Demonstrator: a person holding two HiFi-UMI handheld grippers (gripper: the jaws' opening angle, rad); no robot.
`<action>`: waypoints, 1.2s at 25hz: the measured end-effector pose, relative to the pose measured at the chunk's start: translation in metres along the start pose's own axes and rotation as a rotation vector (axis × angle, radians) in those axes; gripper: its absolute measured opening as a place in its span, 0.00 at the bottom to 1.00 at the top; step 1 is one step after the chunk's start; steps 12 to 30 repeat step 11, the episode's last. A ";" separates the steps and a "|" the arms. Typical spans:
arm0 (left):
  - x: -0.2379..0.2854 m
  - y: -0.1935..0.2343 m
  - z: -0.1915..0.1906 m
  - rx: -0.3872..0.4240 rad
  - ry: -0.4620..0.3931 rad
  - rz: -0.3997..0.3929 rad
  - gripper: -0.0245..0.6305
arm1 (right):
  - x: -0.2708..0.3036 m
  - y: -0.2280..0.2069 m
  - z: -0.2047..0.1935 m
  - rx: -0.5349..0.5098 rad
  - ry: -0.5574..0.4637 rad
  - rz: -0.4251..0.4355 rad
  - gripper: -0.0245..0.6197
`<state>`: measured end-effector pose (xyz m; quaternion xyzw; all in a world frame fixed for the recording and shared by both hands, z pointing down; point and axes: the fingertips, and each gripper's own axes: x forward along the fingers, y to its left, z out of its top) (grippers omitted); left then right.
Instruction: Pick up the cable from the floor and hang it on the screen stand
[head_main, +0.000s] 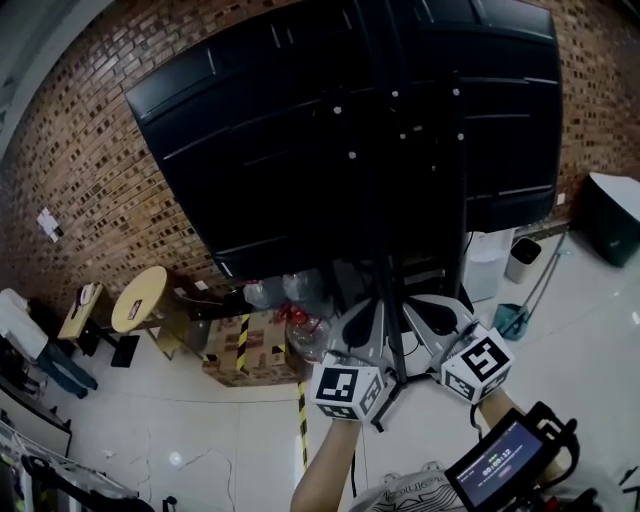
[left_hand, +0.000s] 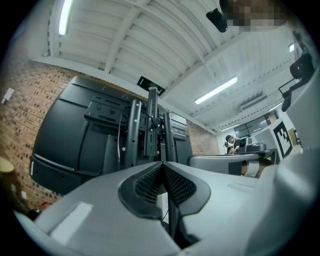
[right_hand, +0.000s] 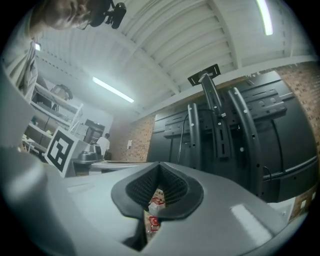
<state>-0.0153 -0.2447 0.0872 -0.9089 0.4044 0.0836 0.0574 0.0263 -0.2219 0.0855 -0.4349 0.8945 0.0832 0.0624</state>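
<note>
The big black screen (head_main: 350, 130) shows its back, mounted on the screen stand (head_main: 392, 270). Both grippers are raised at the stand's lower column. My left gripper (head_main: 362, 322) is just left of the pole; its jaws are closed tip to tip (left_hand: 162, 164). A dark strip shows in the gap under the pads, and I cannot tell whether it is the cable or the pole. My right gripper (head_main: 437, 318) is right of the pole, shut (right_hand: 159, 165), with only red-and-white packaging visible through its gap. A thin cord (head_main: 205, 457) lies on the floor tiles at the lower left.
Behind the stand sit a cardboard box (head_main: 245, 350) with striped tape and clear plastic bags (head_main: 290, 295). A round yellow table (head_main: 140, 297) stands left. A white bin (head_main: 522, 258) and a dustpan (head_main: 515, 318) are right. A brick wall (head_main: 90, 180) backs everything.
</note>
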 end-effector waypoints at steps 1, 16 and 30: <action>-0.003 -0.001 -0.004 -0.008 0.004 0.002 0.07 | 0.000 0.002 -0.002 0.006 0.006 0.003 0.04; -0.022 -0.010 -0.005 0.013 0.030 -0.002 0.06 | 0.000 0.018 -0.017 0.051 0.062 0.023 0.04; -0.022 -0.010 -0.005 0.013 0.030 -0.002 0.06 | 0.000 0.018 -0.017 0.051 0.062 0.023 0.04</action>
